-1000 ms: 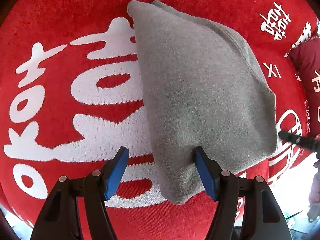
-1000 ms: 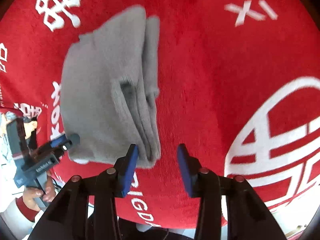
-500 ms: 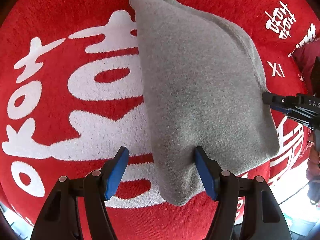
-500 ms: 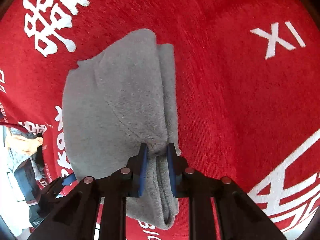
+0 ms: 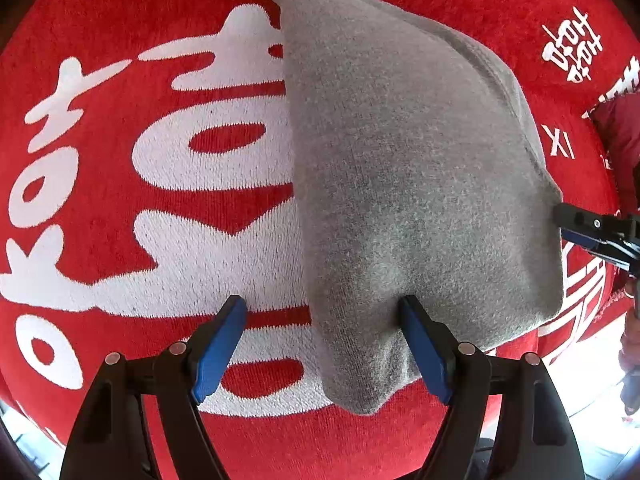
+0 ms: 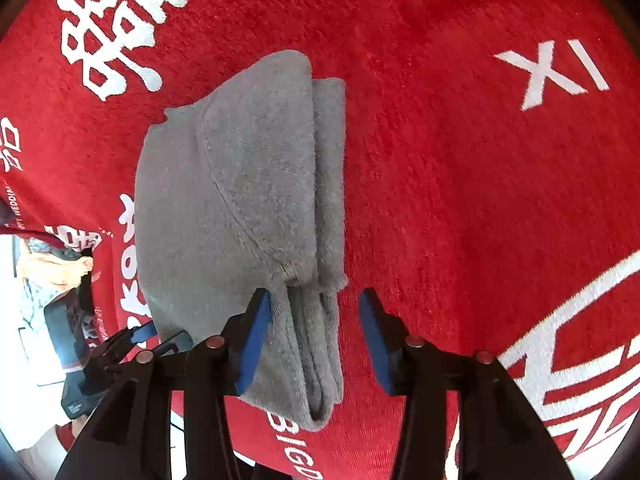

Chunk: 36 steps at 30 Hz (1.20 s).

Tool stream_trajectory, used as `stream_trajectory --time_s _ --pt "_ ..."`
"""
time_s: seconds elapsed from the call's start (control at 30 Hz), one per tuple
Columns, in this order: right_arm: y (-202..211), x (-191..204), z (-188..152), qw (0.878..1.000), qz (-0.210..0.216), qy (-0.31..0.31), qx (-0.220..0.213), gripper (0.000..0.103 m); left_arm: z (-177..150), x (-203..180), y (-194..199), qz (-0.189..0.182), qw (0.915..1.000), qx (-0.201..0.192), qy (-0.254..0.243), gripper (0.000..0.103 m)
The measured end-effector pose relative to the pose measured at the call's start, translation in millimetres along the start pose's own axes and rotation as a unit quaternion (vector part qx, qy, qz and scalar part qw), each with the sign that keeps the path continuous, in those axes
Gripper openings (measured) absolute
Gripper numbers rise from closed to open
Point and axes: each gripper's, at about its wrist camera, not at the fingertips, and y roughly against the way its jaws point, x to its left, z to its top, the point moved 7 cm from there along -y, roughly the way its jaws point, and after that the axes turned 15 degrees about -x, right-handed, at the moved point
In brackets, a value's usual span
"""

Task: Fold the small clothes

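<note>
the folded grey garment [image 5: 420,200] lies on the red cloth [image 5: 120,360] of the desk. its stacked edges can slip apart if i drag a pad. my left tongs [image 5: 324,348] have just opened wider, one pad against its corner. my right tongs [image 6: 316,340] have just opened, holding nothing.

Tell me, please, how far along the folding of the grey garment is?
Mostly done: the grey garment lies folded in layers on the red cloth. In hand: nothing; the right claw has just been opening, straddling the layered edge without pinching it, and the left claw is open. Left: perhaps tidying the uneven edges.
</note>
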Motion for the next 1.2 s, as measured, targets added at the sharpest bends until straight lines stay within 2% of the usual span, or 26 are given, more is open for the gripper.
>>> stream_trajectory --time_s 0.13,0.4,0.63,0.7,0.73,0.93,1.07,1.2 --pt "1 -4 -1 1.000 0.006 0.001 0.008 0.059 1 3 -2 0.003 1.0000 0.006 0.001 0.079" --pt "-4 -1 5 0.999 0.025 0.019 0.017 0.059 13 1 4 0.003 1.0000 0.005 -0.003 0.079" --pt "1 -9 24 0.998 0.054 -0.005 -0.004 0.059 43 3 16 -0.045 0.9986 -0.022 0.015 0.079" --pt "1 -12 34 0.998 0.060 -0.009 -0.011 0.071 55 6 15 -0.060 0.9974 -0.026 0.029 0.079" --pt "0 -13 38 0.998 0.067 -0.012 -0.013 0.075 60 8 12 -0.068 0.9966 -0.027 0.037 0.079" --pt "-31 -20 58 0.989 0.139 -0.055 0.020 0.075 77 5 -9 -0.146 0.9856 -0.012 0.085 0.079" --pt "-54 -12 66 0.978 0.192 -0.062 0.042 0.075 78 0 -19 -0.162 0.9840 -0.012 0.073 0.079" --pt "-66 -1 73 0.971 0.227 -0.055 0.051 0.076 85 -2 -27 -0.176 0.9818 -0.014 0.071 0.079"
